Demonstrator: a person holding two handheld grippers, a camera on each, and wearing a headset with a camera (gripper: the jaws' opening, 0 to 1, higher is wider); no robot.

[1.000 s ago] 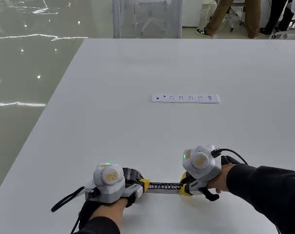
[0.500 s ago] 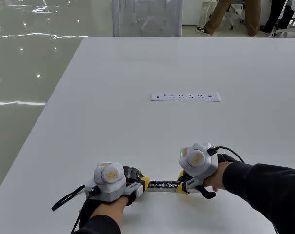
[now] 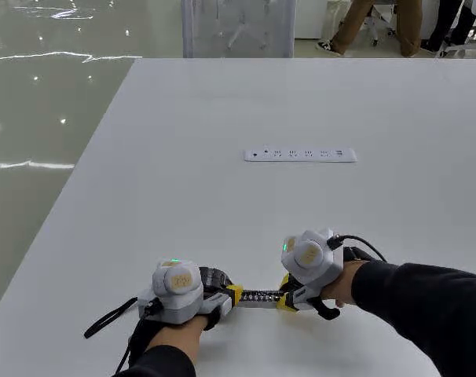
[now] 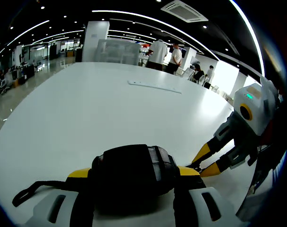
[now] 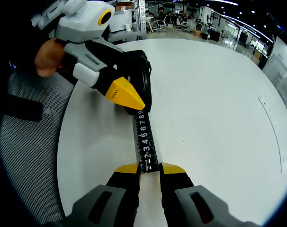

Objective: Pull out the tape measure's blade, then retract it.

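White desk under ceiling lights in an open office, with glossy floor off its left edge and a white power strip lying flat near its middle, well apart from the work. People stand beyond the far end.

At the near edge the tape measure sits between the two claws. Its case is black and rounded, with ribbed bands across the top, and it rests low on the desk. The left claw is clamped on this case, one yellow-tipped finger against each side, as the left gripper view shows. A black strap loop trails over the desk to the left of that claw.

From the case mouth a short length of blade runs straight out to the right claw. The blade is dark with white numerals and fine tick marks along one edge; the digits 2 through 9 read clearly in the right gripper view. It lies flat, just above or on the desk; which, I cannot tell. The right claw is pressed nearly together, pinching the blade's free end between its yellow tips. The two claws are near each other, with only the exposed blade between them.
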